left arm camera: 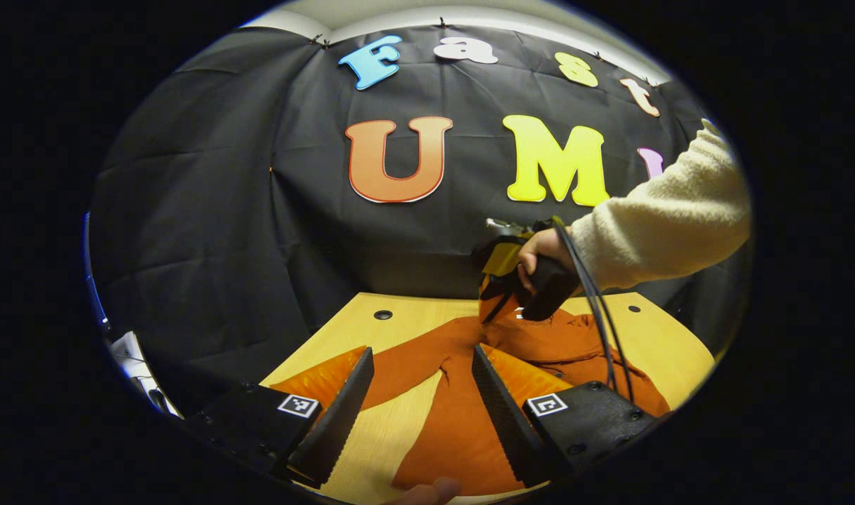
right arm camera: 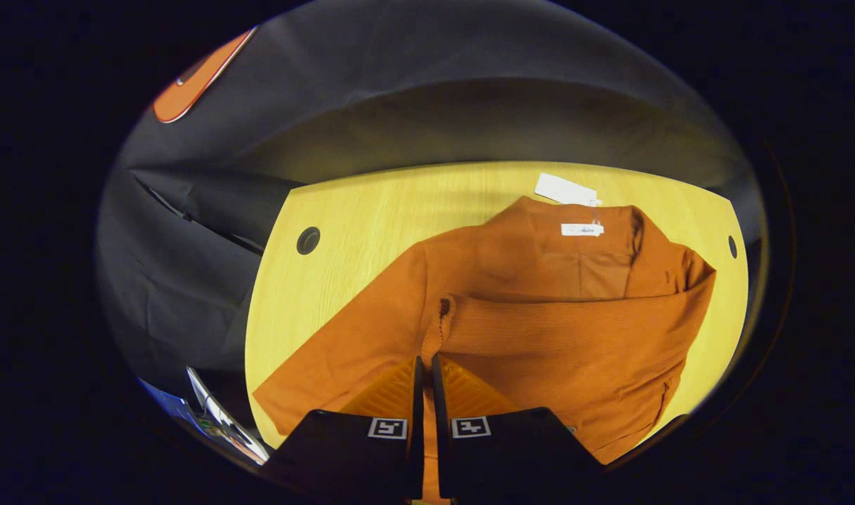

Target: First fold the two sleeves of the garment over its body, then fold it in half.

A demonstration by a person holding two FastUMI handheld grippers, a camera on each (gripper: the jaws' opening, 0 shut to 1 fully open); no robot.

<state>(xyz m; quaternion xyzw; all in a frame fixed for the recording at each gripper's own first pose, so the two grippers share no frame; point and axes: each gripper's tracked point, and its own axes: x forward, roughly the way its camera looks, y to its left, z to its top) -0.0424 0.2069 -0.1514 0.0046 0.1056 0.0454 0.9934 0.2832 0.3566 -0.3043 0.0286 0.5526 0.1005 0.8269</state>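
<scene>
The right claw (right arm camera: pixel 423 382), at the bottom centre of the right gripper view, is closed to a thin slit on a strip of the garment (right arm camera: pixel 539 308), apparently a sleeve drawn across the body. The unfolded sleeve (right arm camera: pixel 343 351) runs toward the lower left. The left claw (left arm camera: pixel 421 393) stands wide, empty, above that sleeve. The rust-orange knit lies on the table (right arm camera: pixel 371 210), collar toward the upper right.

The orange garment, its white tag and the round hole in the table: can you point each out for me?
orange garment (right arm camera: pixel 539 337): right gripper view, on the sleeve folded across the body.
white tag (right arm camera: pixel 566 189): right gripper view, its middle, beyond the collar.
round hole (right arm camera: pixel 308 240): right gripper view, its dark centre.
</scene>
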